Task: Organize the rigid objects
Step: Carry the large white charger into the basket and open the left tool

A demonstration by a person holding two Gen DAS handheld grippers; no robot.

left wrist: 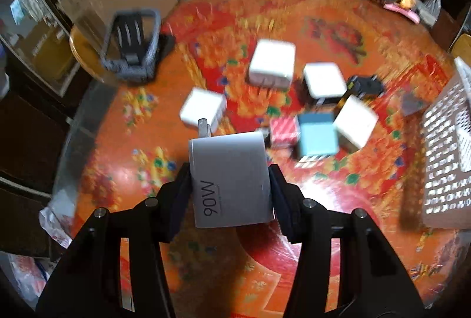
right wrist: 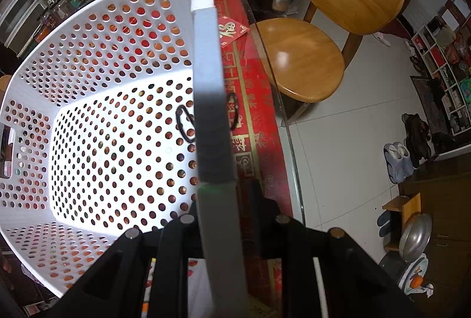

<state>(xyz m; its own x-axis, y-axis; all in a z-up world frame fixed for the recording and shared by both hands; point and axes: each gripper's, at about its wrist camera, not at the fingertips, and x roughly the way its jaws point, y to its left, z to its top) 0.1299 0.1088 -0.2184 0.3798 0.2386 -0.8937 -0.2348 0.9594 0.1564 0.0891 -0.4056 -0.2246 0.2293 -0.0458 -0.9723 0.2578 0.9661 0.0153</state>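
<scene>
Grey charger: the grey charger (left wrist: pixel 231 179) marked 90W is up in the air above the near edge of the table (left wrist: pixel 123 176), prongs pointing away.
Left gripper: the left gripper (left wrist: pixel 231 194) pinches the charger, one black finger pressed on each side.
Right gripper: the right gripper (right wrist: pixel 219 218) is closed on the rim of the white basket (right wrist: pixel 97 88), with the rim running between its two fingers.
White basket: it has holes all over and looks tipped up on the right edge of the table. Nothing is lying inside it that I can see, except maybe a dark loop by the wall, which I cannot make out well.
Still on the table: in the middle sit four white blocks (left wrist: pixel 272 63), a blue box (left wrist: pixel 318 138), a red striped box (left wrist: pixel 284 131) and some black things (left wrist: pixel 365 85). The picture is blurry there, so the count may be off.
Grey basket: a small grey basket (left wrist: pixel 132 45) stands at the far left edge with something dark in it.
How far along: I think the tidy-up has barely started. One charger is picked up, and all the rest still need a home.
</scene>
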